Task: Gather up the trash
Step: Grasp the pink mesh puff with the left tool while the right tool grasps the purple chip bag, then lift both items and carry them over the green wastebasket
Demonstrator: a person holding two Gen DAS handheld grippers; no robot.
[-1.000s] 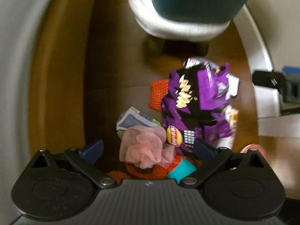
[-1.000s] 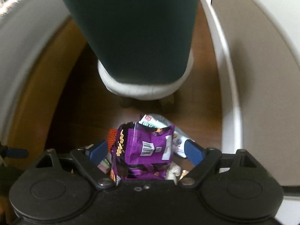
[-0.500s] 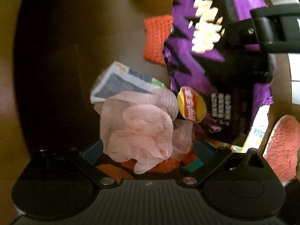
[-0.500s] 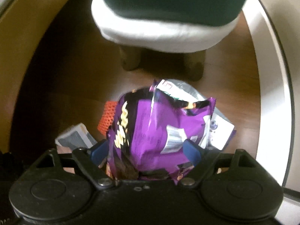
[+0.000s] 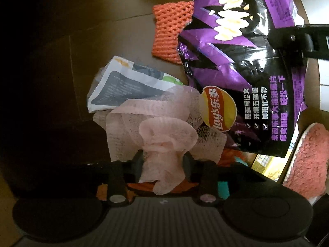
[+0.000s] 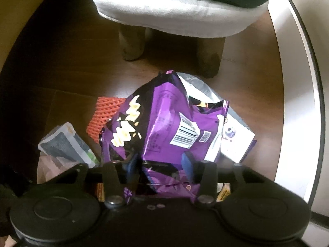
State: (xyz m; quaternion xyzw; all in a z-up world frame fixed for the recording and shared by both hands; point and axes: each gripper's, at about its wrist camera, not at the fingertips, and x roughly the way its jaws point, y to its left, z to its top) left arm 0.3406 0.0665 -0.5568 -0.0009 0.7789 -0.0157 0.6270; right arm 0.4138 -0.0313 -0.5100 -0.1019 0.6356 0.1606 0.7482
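A pile of trash lies on the wooden floor. My left gripper [image 5: 163, 161] is shut on a pink foam net [image 5: 162, 135] at the near edge of the pile. My right gripper [image 6: 160, 162] is shut on a purple Lay's chip bag [image 6: 164, 127], which also shows in the left wrist view [image 5: 242, 61]. An orange foam net [image 5: 170, 35] and a grey-white wrapper [image 5: 125, 88] lie beside them; both also show in the right wrist view, the net [image 6: 104, 113] and the wrapper [image 6: 65, 144].
A stool with a white cushion [image 6: 174, 14] and wooden legs [image 6: 131, 43] stands just beyond the pile. A white wall base [image 6: 296, 94] curves along the right. A pink slipper [image 5: 308, 160] lies at the right, and more wrappers [image 5: 265, 162] under the bag.
Both grippers have come down onto the pile and their jaws have closed: the left onto the pink foam net, the right onto the purple chip bag.
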